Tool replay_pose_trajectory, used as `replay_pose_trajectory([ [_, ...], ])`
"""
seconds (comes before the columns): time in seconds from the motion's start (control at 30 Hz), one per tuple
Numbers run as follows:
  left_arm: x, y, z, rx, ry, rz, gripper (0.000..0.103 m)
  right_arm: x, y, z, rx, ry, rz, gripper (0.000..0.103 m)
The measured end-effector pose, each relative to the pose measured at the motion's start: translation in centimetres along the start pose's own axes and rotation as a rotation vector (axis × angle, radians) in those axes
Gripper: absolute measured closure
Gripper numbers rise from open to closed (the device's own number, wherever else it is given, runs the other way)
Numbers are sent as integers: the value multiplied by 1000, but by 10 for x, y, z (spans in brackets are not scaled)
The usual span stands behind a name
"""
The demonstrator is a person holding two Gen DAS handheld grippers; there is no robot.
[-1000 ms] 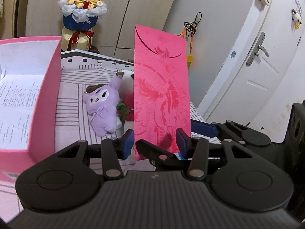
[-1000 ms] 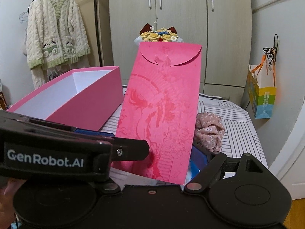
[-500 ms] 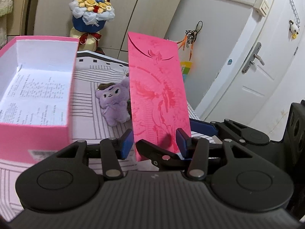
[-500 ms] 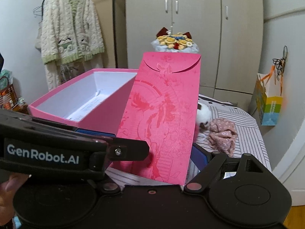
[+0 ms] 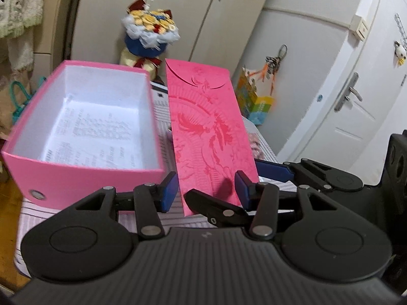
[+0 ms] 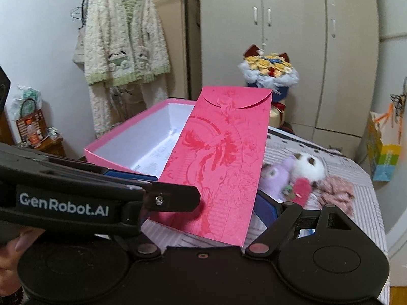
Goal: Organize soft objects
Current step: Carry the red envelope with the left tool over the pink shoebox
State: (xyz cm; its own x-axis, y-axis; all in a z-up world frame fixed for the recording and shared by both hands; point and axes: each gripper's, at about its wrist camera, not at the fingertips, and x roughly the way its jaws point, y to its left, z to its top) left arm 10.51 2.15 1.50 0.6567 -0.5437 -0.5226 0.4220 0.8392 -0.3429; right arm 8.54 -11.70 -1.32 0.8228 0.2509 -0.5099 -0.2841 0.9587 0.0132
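Envelope (image 5: 211,137) upright, flap end up, gripped by R tongs (image 6: 203,200); L tongs (image 5: 205,190) open.

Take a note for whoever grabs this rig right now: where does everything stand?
Left gripper and right gripper: both straddle the red envelope, held upright beside the pink box; which one clamps it I cannot tell.
Pink box: open, only a printed sheet inside.
Purple plush, white plush and pink cloth lie together on the striped cover.
Done: no soft item boxed.
Left: probably put the envelope away, then box the soft items.
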Motion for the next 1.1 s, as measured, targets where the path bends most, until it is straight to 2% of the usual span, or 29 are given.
replay_pose_trajectory([
  [0.2,-11,26,23,-7,-40,60,55,24,19,28,-12,-13,53,16],
  [0.47,8,83,56,-58,-37,90,55,83,26,57,36,-27,119,15],
  [0.7,48,123,84,-105,8,137,55,147,21,78,66,30,147,15],
  [0.87,60,137,84,-121,18,149,55,166,20,80,60,65,171,15],
  [1.0,73,145,83,-140,49,143,55,179,21,81,53,116,148,15],
  [1.1,82,150,83,-153,72,154,50,185,22,81,38,150,130,16],
])
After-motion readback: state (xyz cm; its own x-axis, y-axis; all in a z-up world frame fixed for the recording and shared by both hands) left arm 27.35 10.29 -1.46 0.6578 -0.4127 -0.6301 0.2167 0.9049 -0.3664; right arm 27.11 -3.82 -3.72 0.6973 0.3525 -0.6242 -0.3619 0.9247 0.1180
